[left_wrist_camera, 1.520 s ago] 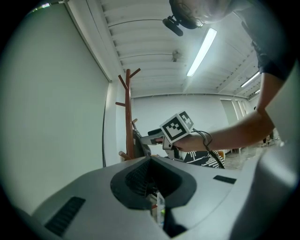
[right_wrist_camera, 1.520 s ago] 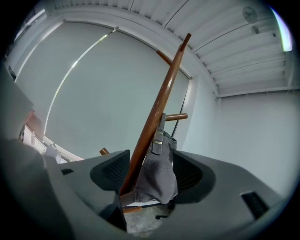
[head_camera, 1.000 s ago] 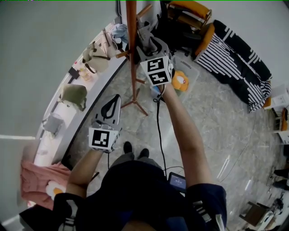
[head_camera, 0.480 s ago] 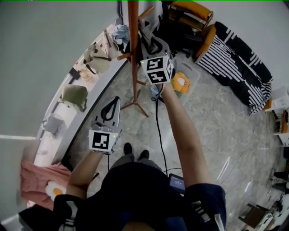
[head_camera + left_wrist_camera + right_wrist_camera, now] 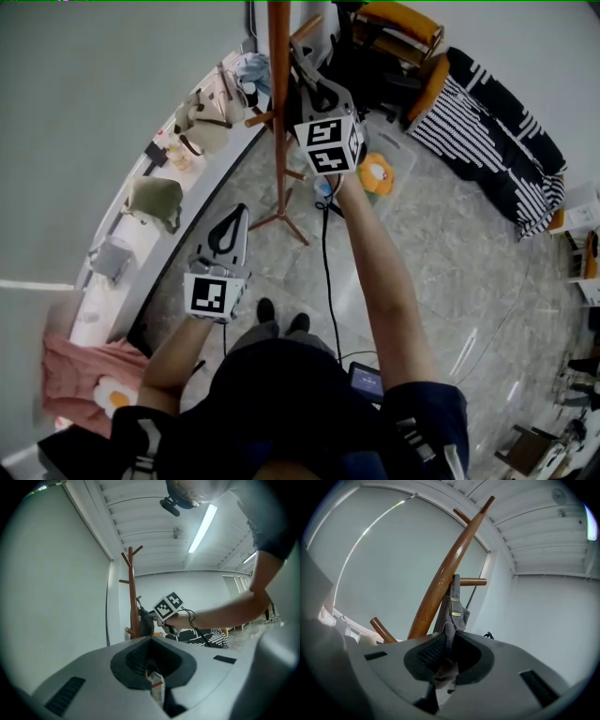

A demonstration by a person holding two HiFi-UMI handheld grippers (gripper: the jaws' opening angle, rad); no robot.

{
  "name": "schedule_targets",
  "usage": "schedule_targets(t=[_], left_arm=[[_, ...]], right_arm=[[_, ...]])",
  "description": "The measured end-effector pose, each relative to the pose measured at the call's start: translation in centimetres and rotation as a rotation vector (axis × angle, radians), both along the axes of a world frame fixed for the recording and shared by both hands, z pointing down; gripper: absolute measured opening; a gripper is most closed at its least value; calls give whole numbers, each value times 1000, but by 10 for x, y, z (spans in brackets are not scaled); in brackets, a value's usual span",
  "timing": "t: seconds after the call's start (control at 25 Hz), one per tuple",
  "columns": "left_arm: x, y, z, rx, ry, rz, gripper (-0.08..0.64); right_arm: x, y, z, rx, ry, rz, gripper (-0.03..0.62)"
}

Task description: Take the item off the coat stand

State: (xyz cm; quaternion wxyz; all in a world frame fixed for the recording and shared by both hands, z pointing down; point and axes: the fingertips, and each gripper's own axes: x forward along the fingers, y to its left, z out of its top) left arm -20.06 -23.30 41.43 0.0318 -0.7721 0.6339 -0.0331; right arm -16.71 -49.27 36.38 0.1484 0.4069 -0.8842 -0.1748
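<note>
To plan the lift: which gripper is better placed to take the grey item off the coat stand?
The right gripper: its jaws are closing around the grey item hanging on the coat stand. The left gripper hangs low, away from it.

The coat stand with its side pegs blocks passage leftward; open floor lies to its right.

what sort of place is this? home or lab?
Indoors, probably a mock living room or lab space: a wooden coat stand on a stone-look tiled floor, a striped sofa or throw, and bags along a white wall ledge.
</note>
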Motion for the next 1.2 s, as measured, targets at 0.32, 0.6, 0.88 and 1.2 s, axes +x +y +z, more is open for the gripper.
schedule_targets(t=[0.32, 0.6, 0.88, 1.2], left_arm=[[-2, 1, -2, -4, 1, -1, 23], [-2, 3, -1, 3, -2, 0, 23], [-1, 6, 0, 8, -5, -2, 23], [-2, 6, 1, -2, -2, -9, 23]], right_arm=[[3, 0, -8, -8, 3, 1, 46], [11, 3, -18, -5, 0, 0, 44], [25, -2, -38, 18, -17, 28, 43], [34, -11, -57, 35, -24, 41, 40]])
